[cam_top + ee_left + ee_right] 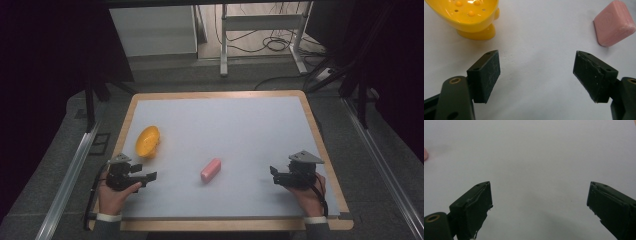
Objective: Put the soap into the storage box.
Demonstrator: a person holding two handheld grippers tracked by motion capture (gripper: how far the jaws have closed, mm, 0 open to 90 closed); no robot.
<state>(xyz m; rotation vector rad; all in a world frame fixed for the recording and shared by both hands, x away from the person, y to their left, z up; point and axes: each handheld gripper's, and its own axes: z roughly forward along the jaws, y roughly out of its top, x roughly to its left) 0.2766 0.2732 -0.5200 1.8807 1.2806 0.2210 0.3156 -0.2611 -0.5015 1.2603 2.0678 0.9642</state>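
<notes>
Soap [210, 170] looks hard, slick, light; I'd pinch long flat sides. Left gripper [536, 72], right gripper [539, 202] jaws gaping, empty.

The yellow soap dish [470, 17] runs off the left gripper view's top edge; the pink soap bar [425, 154] is a sliver at the right gripper view's left edge.

no readable text, labels, brands or numbers on anything in view
</notes>
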